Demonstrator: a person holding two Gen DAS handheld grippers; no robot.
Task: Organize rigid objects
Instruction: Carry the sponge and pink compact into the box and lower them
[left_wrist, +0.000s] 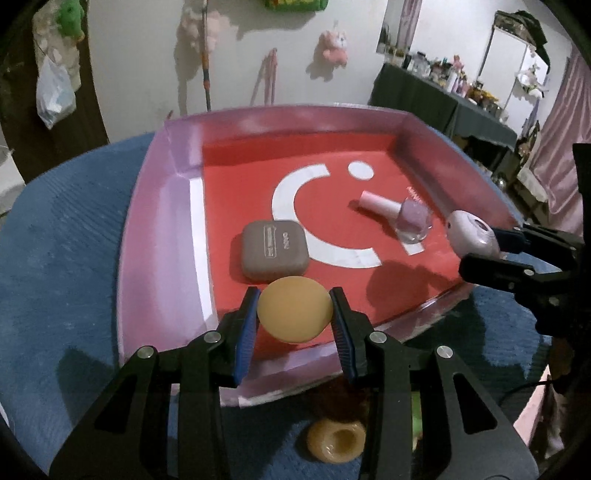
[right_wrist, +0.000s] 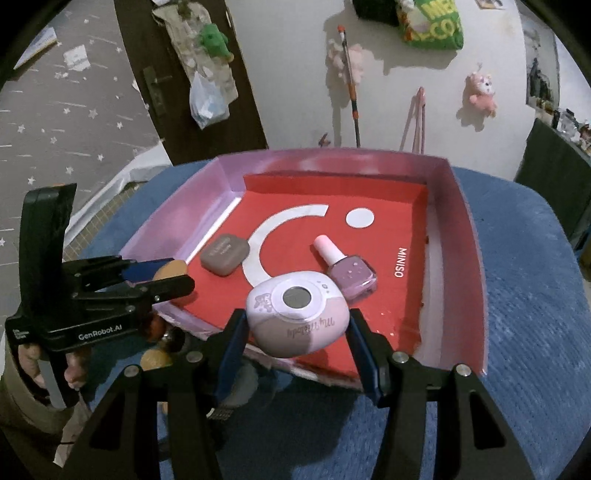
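A shallow red tray with pink walls (left_wrist: 162, 229) (right_wrist: 458, 229) lies on a blue cushion. In it lie a grey-brown square case (left_wrist: 274, 248) (right_wrist: 225, 254) and a pink nail polish bottle (left_wrist: 400, 212) (right_wrist: 349, 269) on its side. My left gripper (left_wrist: 294, 308) (right_wrist: 168, 275) is shut on a tan round disc (left_wrist: 293, 308) (right_wrist: 170, 268) above the tray's near left edge. My right gripper (right_wrist: 297, 323) (left_wrist: 480, 247) is shut on a pale pink oval device (right_wrist: 297, 317) (left_wrist: 469, 232) with a round grey window, above the tray's near right edge.
A tan ring-shaped object (left_wrist: 336, 439) lies on the blue cushion (left_wrist: 62, 266) below the left gripper, beside a brown shape. Plush toys hang on the white wall behind. A cluttered dark table (left_wrist: 443, 96) stands at the far right.
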